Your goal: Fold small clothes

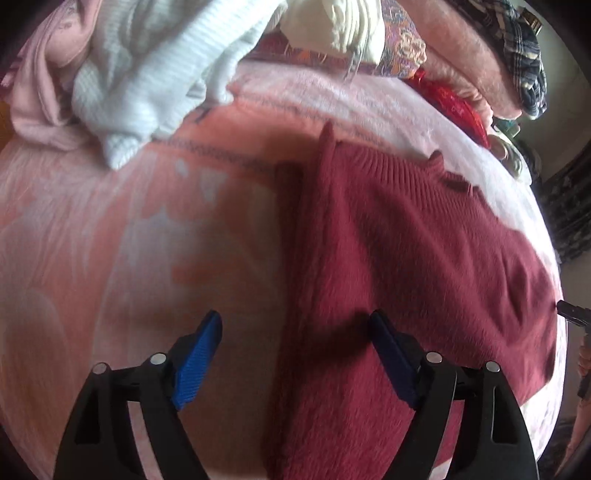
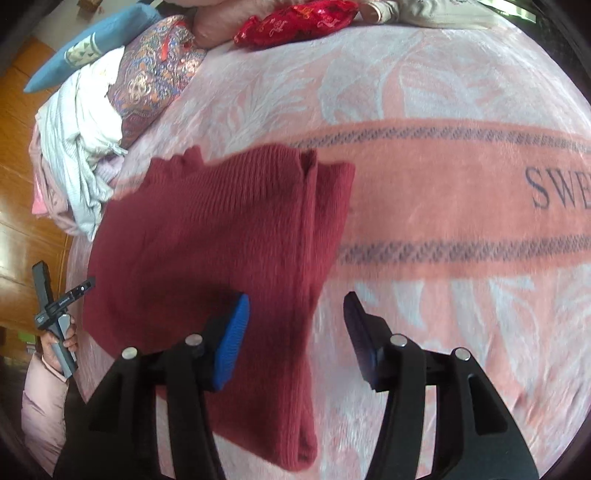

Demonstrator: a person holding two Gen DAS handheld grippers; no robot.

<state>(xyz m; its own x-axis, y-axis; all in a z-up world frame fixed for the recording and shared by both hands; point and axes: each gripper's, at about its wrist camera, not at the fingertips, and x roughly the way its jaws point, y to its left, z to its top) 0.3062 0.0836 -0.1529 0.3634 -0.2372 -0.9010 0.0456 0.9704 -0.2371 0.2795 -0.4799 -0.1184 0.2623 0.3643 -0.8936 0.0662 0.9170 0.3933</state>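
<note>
A dark red knit sweater lies folded lengthwise on the pink blanket. My left gripper hovers over the sweater's left folded edge. Its jaws stand wide apart, one blue pad above the blanket and the other above the knit. In the right wrist view the same sweater shows its right folded edge under my right gripper, which is open with its pads clear of the cloth. The hand holding the left gripper's handle shows at the far left.
A heap of white and pale pink clothes sits at the back left of the bed. A paisley pillow, a red pouch and a blue pillow lie beyond it. Plaid cloth is at the far right, and wooden floor is beside the bed.
</note>
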